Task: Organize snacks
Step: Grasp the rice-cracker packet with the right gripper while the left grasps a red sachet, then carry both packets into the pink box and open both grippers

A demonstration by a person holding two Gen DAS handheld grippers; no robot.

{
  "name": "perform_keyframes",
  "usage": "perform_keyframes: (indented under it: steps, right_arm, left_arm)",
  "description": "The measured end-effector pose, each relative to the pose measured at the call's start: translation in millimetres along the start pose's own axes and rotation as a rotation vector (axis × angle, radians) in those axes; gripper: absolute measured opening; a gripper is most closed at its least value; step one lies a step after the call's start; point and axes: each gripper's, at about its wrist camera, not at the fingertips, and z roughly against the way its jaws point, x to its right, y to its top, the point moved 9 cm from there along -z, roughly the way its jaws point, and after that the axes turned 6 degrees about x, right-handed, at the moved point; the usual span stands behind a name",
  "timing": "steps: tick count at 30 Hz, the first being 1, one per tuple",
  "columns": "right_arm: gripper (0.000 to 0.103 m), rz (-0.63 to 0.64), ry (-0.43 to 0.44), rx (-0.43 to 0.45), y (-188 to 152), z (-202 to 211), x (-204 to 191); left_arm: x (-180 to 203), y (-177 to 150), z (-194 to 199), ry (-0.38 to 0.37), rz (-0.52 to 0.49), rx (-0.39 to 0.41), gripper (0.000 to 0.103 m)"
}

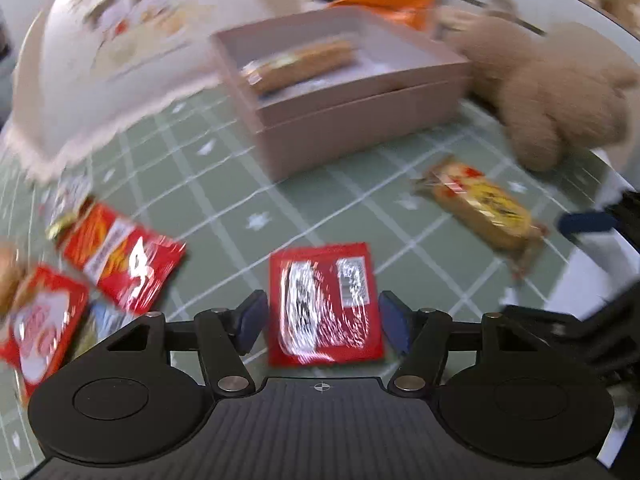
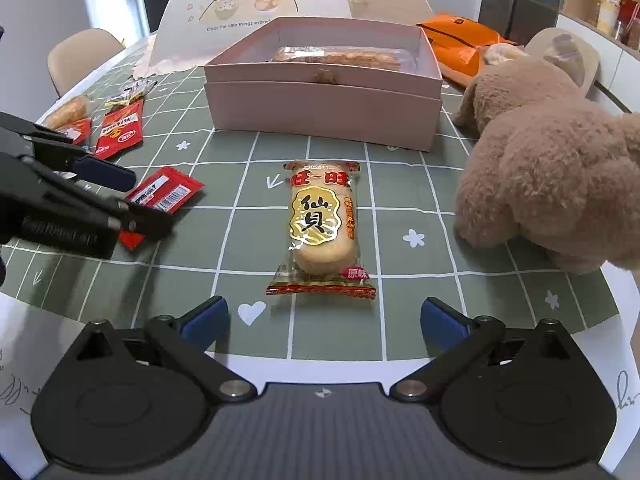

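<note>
A red snack packet (image 1: pixel 324 280) lies flat on the green checked tablecloth between the fingers of my left gripper (image 1: pixel 322 320). The jaws stand open, with a gap on each side of the packet. The right wrist view shows the same left gripper (image 2: pixel 132 196) over the red packet (image 2: pixel 168 190). A rice cracker packet (image 2: pixel 322 232) lies just ahead of my right gripper (image 2: pixel 324 316), which is open and empty. That cracker packet (image 1: pixel 480 208) also shows in the left wrist view. Behind stands an open pink box (image 2: pixel 320 112) holding one long cracker pack (image 2: pixel 340 56).
Several red and mixed snack packets (image 1: pixel 120 256) lie at the left. A brown plush toy (image 2: pixel 552 168) sits at the right beside the box. An orange bag (image 2: pixel 456 40) and a white domed food cover (image 2: pixel 248 0) stand behind. The table edge runs close below both grippers.
</note>
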Motion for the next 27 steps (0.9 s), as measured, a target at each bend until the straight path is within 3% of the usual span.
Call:
perform_keyframes:
  steps: [7,9,10,13,19,21,23,27]
  right_arm:
    - [0.103,-0.027,-0.025,0.002,-1,2,-2]
    - [0.103,-0.019,-0.019,-0.008,0,1,-2]
    - [0.103,-0.009,-0.009,-0.023,1,-1,-2]
    - [0.087,-0.001,0.025,-0.060,10,0,-3]
    - [0.082,0.007,-0.010,-0.018,51,-9,2]
    - [0.073,0.017,-0.010,-0.046,56,-22,0]
    - [0.035,0.044,-0.008,-0.089,55,-33,-5]
    - [0.035,0.061,0.021,0.001,74,3,-8]
  left_arm:
    - [-4,9,-7,-0.026,0.052,0.012,0.074]
    - [-3,11,-8,-0.019,0.051,0.013,0.072]
    - [-3,10,-7,-0.014,0.049,0.007,0.066]
    - [2,2,1,-0.063,0.045,-0.011,0.066]
    - [-1,-20,23,-0.121,0.170,-0.012,0.065]
    - [-1,-24,27,-0.131,0.199,-0.015,0.064]
    - [1,-25,35,-0.147,0.208,-0.016,0.063]
    - [1,1,70,-0.212,0.211,0.050,0.061]
